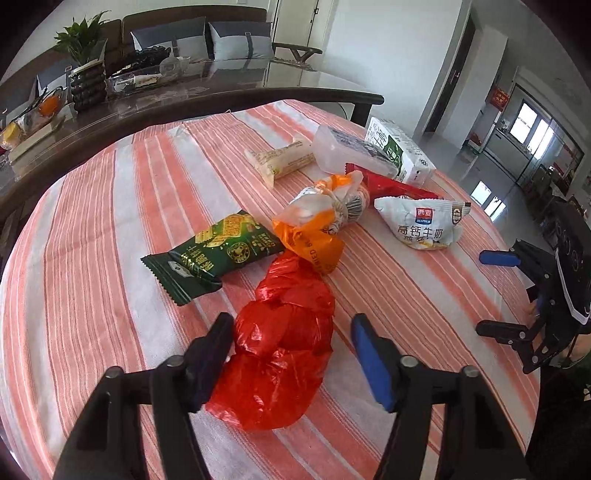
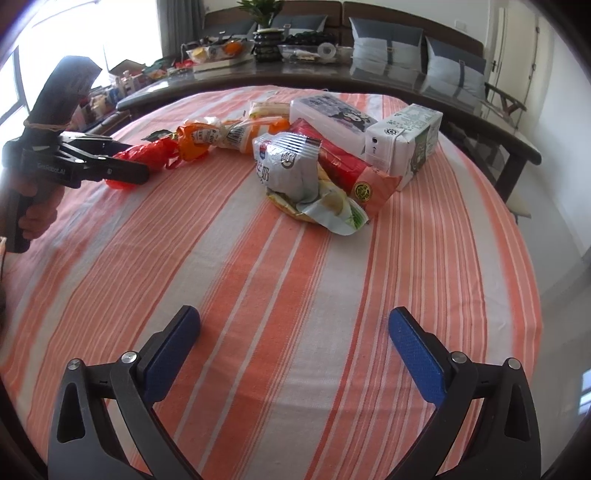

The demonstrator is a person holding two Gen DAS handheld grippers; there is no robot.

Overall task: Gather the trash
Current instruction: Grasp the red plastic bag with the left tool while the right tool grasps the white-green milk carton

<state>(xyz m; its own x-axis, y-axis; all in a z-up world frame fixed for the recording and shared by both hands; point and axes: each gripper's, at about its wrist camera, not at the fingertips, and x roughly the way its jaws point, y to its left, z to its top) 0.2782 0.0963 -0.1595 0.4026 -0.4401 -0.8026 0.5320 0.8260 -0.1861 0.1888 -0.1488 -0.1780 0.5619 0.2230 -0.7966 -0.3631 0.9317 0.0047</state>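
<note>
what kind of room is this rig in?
Most likely a home living or dining room: a sofa with grey cushions, a dark glossy table holding a potted plant, and a table under a striped cloth.

My left wrist view: camera behind left gripper (image 1: 291,343), facing forward and down along its fingers, close over striped cloth (image 1: 110,206); red bag (image 1: 284,332) between fingertips. My right wrist view: camera behind right gripper (image 2: 294,328), same downward tilt, bare cloth between fingers. Both views share trash pile ahead of fingertips: milk carton (image 1: 402,151), white oat packet (image 1: 424,225). Each view catches other gripper at its edge.
</note>
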